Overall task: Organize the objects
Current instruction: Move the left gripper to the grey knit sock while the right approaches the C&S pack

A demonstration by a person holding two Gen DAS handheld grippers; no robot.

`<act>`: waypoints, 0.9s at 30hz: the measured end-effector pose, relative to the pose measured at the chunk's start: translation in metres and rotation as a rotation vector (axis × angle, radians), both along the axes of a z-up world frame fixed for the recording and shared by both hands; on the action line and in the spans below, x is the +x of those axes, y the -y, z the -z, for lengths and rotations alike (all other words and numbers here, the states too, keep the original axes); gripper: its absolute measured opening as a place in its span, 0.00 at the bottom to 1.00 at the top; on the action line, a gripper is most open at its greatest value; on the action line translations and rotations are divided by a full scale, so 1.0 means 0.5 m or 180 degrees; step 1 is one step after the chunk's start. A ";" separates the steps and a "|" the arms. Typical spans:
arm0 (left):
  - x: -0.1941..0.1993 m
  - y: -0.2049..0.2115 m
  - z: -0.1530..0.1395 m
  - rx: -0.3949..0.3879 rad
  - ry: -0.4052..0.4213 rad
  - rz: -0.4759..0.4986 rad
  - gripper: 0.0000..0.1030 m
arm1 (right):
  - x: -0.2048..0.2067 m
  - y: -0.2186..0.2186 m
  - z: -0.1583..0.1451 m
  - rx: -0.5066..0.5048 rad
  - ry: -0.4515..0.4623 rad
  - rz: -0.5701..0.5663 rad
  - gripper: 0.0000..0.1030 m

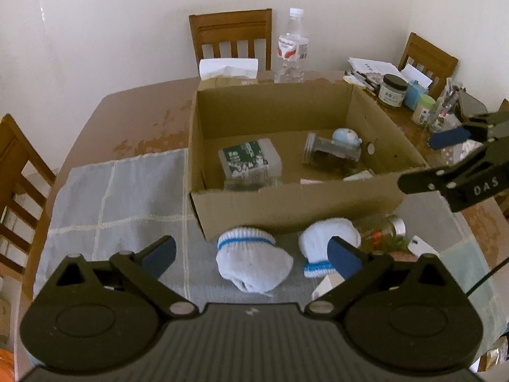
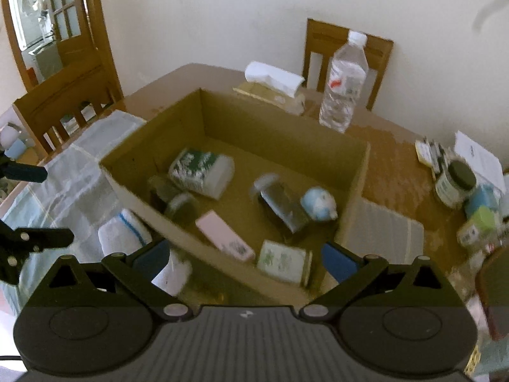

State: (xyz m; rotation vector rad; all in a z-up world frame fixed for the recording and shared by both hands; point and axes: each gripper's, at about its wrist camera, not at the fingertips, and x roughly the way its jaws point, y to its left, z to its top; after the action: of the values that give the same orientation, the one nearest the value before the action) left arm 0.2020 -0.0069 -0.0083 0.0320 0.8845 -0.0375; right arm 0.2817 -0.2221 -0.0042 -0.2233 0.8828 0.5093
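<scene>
While the left hand-held gripper (image 1: 253, 254) hangs spread wide and empty over the table (image 1: 140, 121), two white socks sit right between its fingers, the larger sock (image 1: 251, 262) dead centre and the smaller sock (image 1: 321, 248) at two o'clock, touching the right fingertip. The cardboard box (image 1: 296, 203) lies just beyond at twelve. The right hand-held gripper (image 2: 245, 259), also spread and empty, hovers at the box's near rim, a pink case (image 2: 224, 234) inside at eleven o'clock.
</scene>
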 end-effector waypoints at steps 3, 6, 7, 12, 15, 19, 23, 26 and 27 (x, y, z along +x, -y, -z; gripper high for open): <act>-0.018 -0.004 0.010 -0.0034 -0.0021 -0.0019 0.98 | -0.021 0.015 0.013 -0.0041 -0.0021 0.0086 1.00; -0.033 -0.006 0.024 -0.0028 -0.0084 -0.0026 0.98 | -0.040 0.029 0.031 -0.0077 -0.0070 0.0183 1.00; -0.038 -0.007 0.028 -0.0040 -0.0114 -0.0022 0.98 | -0.045 0.035 0.039 -0.0090 -0.0093 0.0228 1.00; -0.066 -0.011 0.046 0.0008 -0.0170 0.0034 0.98 | -0.069 0.066 0.086 -0.0121 -0.0293 0.0478 1.00; -0.084 -0.008 0.052 0.0092 -0.0153 0.0147 0.98 | -0.082 0.084 0.112 -0.0094 -0.0414 0.0637 1.00; -0.101 -0.001 0.057 0.0128 -0.0136 0.0286 0.98 | -0.100 0.093 0.129 -0.0052 -0.0498 0.0829 1.00; -0.117 0.011 0.065 0.0156 -0.0139 0.0376 0.98 | -0.116 0.086 0.139 -0.0126 -0.0529 0.0903 1.00; -0.130 0.022 0.073 0.0166 -0.0116 0.0360 0.98 | -0.123 0.075 0.154 -0.0210 -0.0542 0.0824 1.00; -0.134 0.026 0.077 0.0162 -0.0123 0.0321 0.98 | -0.123 0.071 0.161 -0.0250 -0.0533 0.0794 1.00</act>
State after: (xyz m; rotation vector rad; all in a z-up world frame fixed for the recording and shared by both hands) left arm 0.1352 -0.0199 -0.0468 0.1238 0.9219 -0.1102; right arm 0.2204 -0.2577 -0.0846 -0.1404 1.0789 0.2635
